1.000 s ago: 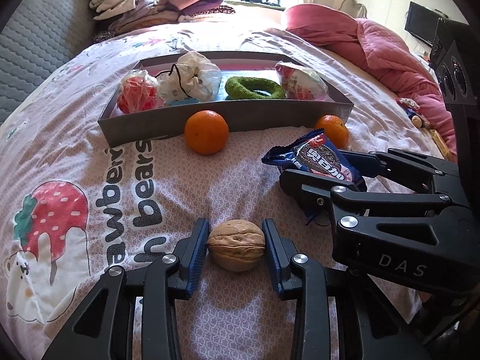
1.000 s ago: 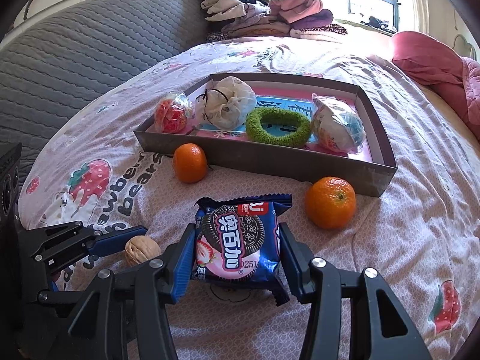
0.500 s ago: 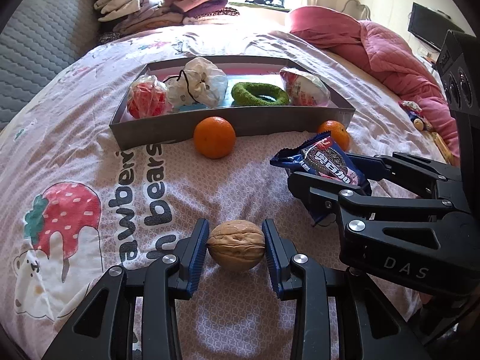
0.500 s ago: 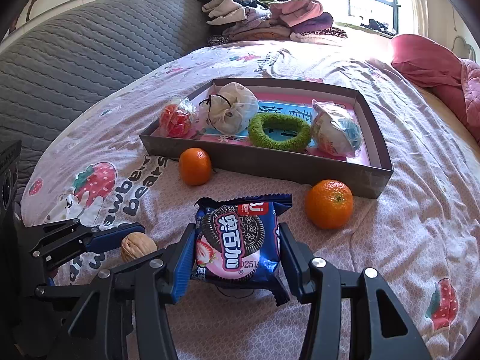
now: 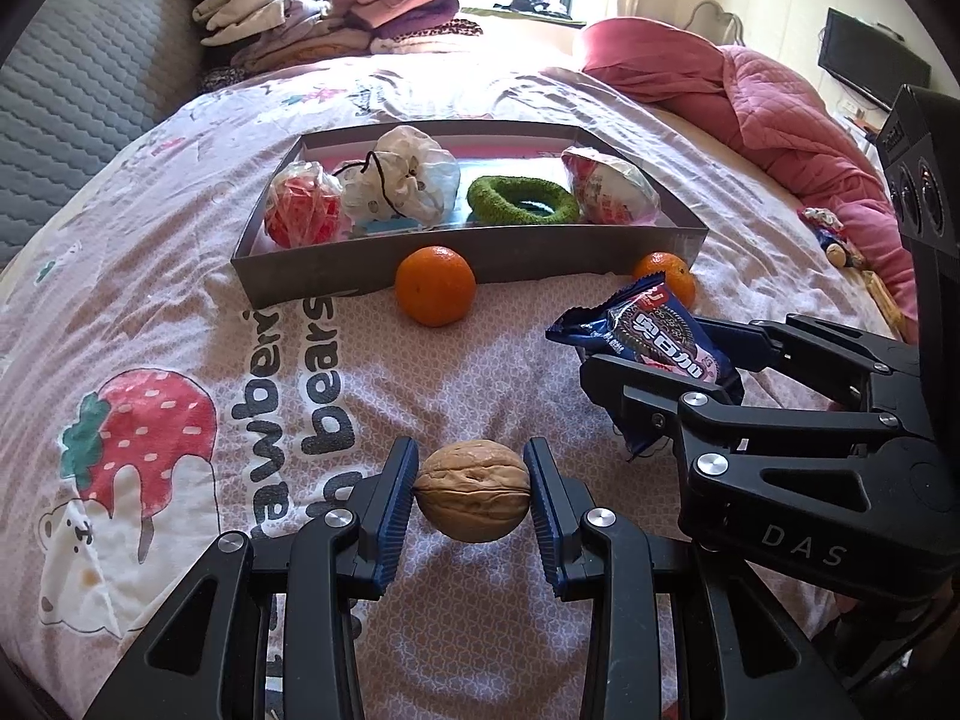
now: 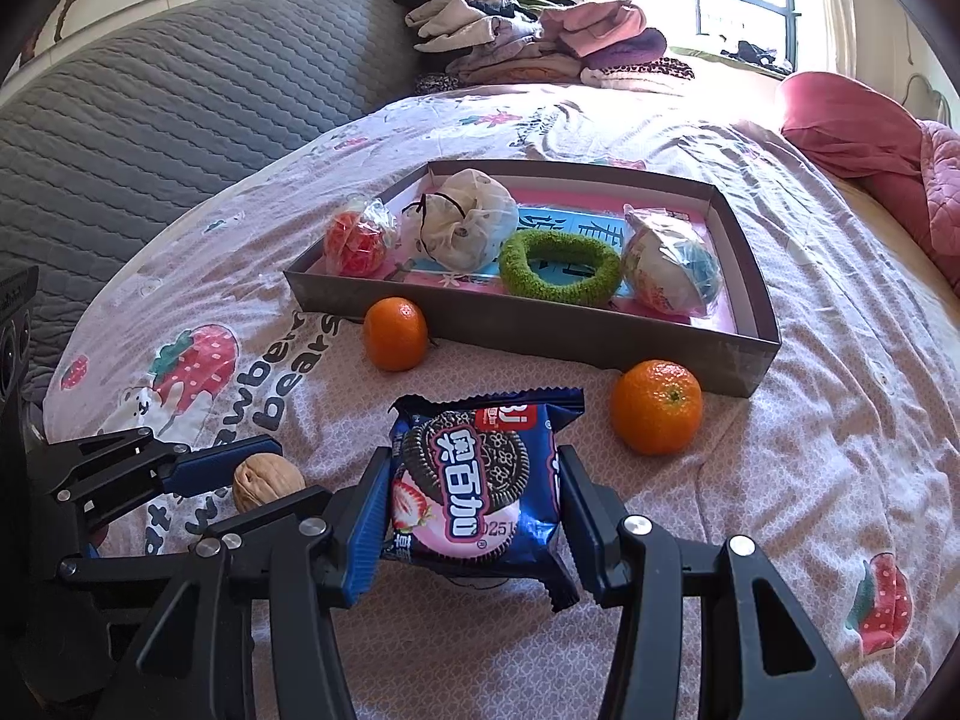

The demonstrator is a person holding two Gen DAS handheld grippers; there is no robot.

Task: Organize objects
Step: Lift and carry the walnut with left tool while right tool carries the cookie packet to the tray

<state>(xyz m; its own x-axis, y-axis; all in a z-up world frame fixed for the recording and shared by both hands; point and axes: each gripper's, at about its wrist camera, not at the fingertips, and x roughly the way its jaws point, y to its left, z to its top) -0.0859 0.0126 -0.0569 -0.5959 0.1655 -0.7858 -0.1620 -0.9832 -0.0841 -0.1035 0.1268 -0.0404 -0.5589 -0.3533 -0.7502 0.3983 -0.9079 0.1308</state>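
Note:
My left gripper [image 5: 471, 480] is shut on a brown walnut [image 5: 472, 489], held just above the strawberry-print bedsheet. To its right, my right gripper [image 6: 474, 501] is shut on a blue cookie packet [image 6: 480, 450] by its two sides; the packet [image 5: 654, 330] also shows in the left wrist view. Further back lies a grey tray [image 6: 540, 336] holding a red netted ball [image 6: 354, 243], a white drawstring pouch [image 6: 468, 222], a green ring [image 6: 561, 267] and a wrapped ball [image 6: 669, 270]. Two oranges [image 6: 395, 333] [image 6: 656, 407] rest on the sheet against the tray's front wall.
A pile of folded clothes [image 5: 324, 18] sits at the head of the bed by the window. A pink quilt [image 5: 750, 96] is bunched on the right, with a small toy [image 5: 828, 234] near it. A grey quilted headboard [image 6: 150, 108] runs along the left.
Both views have shifted only slightly. The walnut and the cookie packet stay gripped as before.

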